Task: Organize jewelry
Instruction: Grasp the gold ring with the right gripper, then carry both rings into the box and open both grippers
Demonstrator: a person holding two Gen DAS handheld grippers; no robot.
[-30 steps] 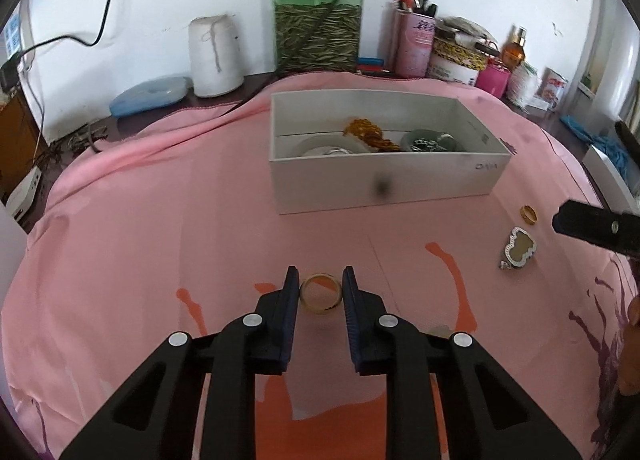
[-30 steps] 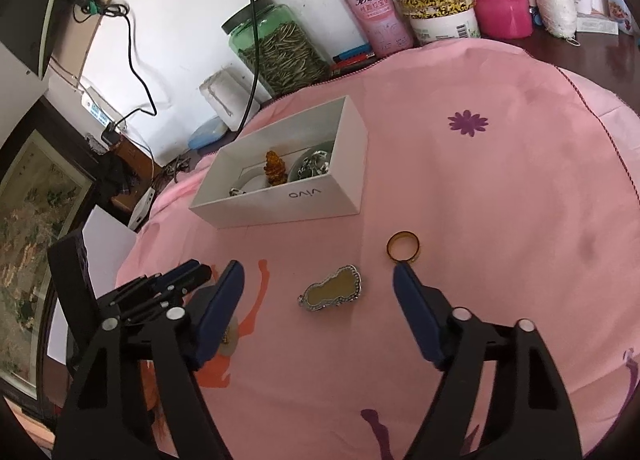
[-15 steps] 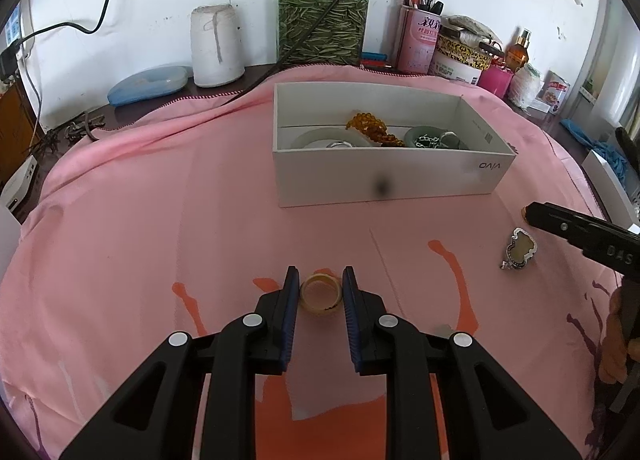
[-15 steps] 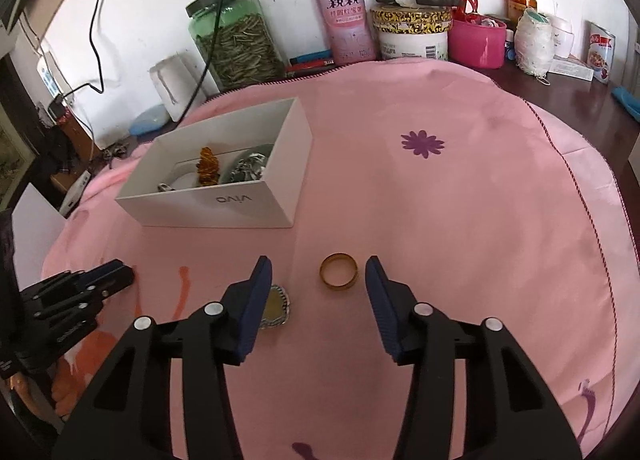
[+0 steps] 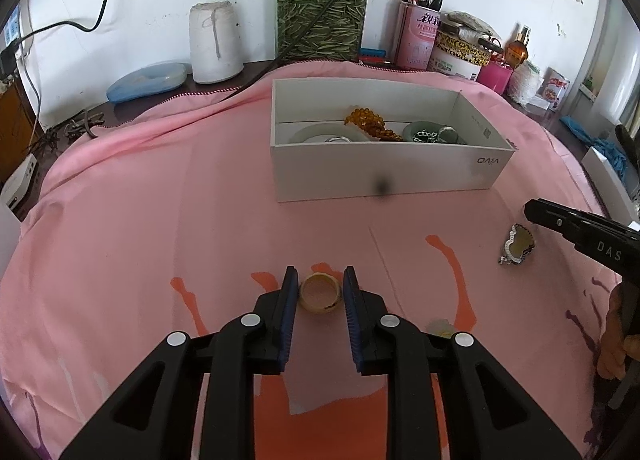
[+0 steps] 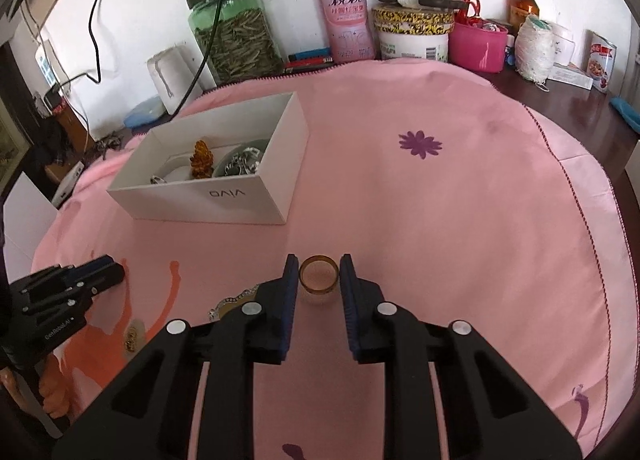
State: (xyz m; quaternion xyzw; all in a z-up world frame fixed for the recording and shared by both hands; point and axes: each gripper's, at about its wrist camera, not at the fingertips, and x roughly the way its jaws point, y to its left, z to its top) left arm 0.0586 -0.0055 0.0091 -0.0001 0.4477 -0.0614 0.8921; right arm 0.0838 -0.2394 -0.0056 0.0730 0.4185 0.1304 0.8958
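My left gripper [image 5: 320, 294] is shut on a pale yellow ring [image 5: 320, 293] and holds it a little above the pink cloth. My right gripper [image 6: 319, 280] is closed around an amber ring [image 6: 319, 279], its pads touching both sides of the ring on the cloth. A white open box [image 5: 384, 176] holds amber beads [image 5: 370, 124], green bangles and a chain; it also shows in the right wrist view [image 6: 224, 196]. A silver-edged pendant [image 5: 517, 245] lies on the cloth by the right gripper's tip and is partly hidden under my right gripper [image 6: 228, 302].
A pink cloth [image 5: 160, 200] covers the table. At the back stand a green jar [image 5: 320, 8], a white thread cone [image 5: 214, 44], a pink pen tin [image 6: 346, 20], tubs and bottles. A small pale item [image 5: 440, 327] lies by the left gripper.
My right gripper has swung from over the pendant to the amber ring and closed from wide open onto it. My left gripper has lifted slightly with the yellow ring.
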